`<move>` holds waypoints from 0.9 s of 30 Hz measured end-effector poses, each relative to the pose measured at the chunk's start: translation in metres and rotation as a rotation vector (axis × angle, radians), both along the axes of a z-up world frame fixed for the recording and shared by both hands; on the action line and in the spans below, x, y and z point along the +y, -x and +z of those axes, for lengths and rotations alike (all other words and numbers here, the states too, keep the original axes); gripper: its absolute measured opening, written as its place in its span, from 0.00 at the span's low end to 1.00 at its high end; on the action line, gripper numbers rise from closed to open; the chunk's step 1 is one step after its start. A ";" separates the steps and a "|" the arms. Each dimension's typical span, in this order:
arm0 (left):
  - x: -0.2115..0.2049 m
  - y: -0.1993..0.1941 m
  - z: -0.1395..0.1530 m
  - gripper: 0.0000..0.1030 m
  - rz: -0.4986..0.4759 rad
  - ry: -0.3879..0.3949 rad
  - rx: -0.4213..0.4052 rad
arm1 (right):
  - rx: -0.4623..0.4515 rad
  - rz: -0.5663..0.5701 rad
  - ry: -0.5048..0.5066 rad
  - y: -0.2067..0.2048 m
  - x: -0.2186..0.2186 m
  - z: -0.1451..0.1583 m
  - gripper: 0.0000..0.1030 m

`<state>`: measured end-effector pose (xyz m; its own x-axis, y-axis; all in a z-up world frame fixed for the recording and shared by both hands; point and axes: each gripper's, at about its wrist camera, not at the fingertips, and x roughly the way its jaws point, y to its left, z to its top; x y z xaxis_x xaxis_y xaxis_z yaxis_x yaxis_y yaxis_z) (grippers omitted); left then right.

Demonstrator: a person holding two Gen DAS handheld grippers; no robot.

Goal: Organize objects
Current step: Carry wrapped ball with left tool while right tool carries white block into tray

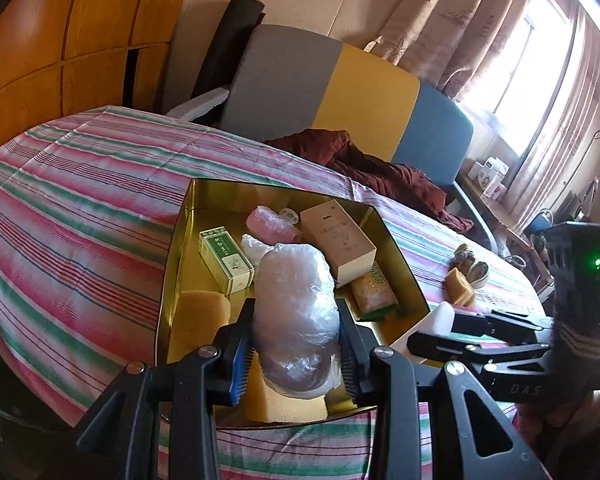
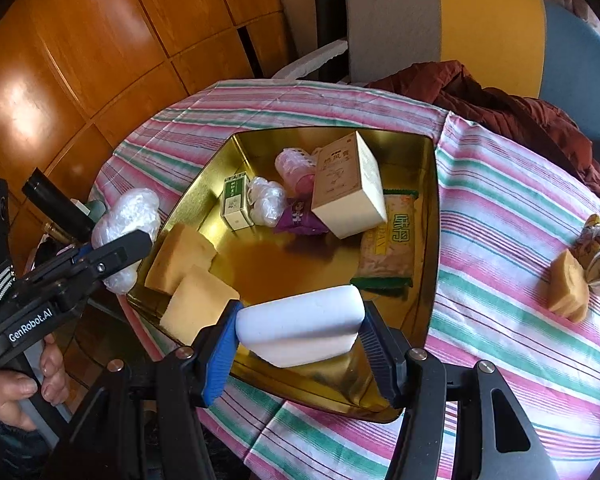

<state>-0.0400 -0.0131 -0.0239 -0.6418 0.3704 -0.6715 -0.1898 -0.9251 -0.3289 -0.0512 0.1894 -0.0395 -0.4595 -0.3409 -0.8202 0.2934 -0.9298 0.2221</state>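
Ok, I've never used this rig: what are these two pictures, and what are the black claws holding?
Each picture comes from a camera on a hand-held gripper a person carries, looking along its fingers. In the left wrist view, the left hand-held gripper clamps a clear plastic-wrapped bundle over a gold tin of boxes and sponges. In the right wrist view, the right hand-held gripper clamps a white block above the same tin. A yellow sponge still lies on the striped cloth.
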 end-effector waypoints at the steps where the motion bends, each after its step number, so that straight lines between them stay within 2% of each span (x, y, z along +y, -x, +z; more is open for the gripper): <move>1: 0.001 0.002 0.000 0.35 -0.009 -0.003 -0.005 | -0.003 0.003 0.001 0.000 0.000 0.000 0.58; 12: 0.014 0.018 0.001 0.35 -0.038 0.025 0.003 | -0.028 0.029 0.008 0.006 -0.010 -0.005 0.58; 14: 0.015 0.025 0.000 0.41 -0.031 0.019 -0.009 | -0.032 0.031 0.011 0.008 -0.011 -0.006 0.59; 15: 0.014 0.029 -0.002 0.47 -0.022 0.008 -0.021 | -0.037 0.030 0.014 0.010 -0.011 -0.006 0.60; 16: 0.013 0.032 -0.003 0.51 -0.014 0.002 -0.031 | -0.043 0.030 0.024 0.012 -0.012 -0.007 0.67; 17: 0.013 0.035 -0.004 0.51 -0.001 -0.004 -0.041 | -0.042 0.023 0.050 0.015 -0.012 -0.006 0.85; 19: 0.011 0.038 -0.004 0.53 0.015 -0.016 -0.050 | -0.026 -0.003 0.113 0.019 -0.009 -0.004 0.97; 22: 0.010 0.035 -0.005 0.53 0.025 0.007 -0.048 | 0.002 -0.050 0.207 0.022 0.001 0.002 0.97; 27: 0.004 0.025 -0.009 0.53 0.050 0.040 -0.052 | -0.003 -0.092 0.197 0.019 0.009 -0.001 0.98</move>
<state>-0.0655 -0.0095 -0.0324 -0.6226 0.3109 -0.7181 -0.1271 -0.9457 -0.2992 -0.0703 0.1988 -0.0407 -0.4934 -0.4518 -0.7433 0.2084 -0.8910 0.4033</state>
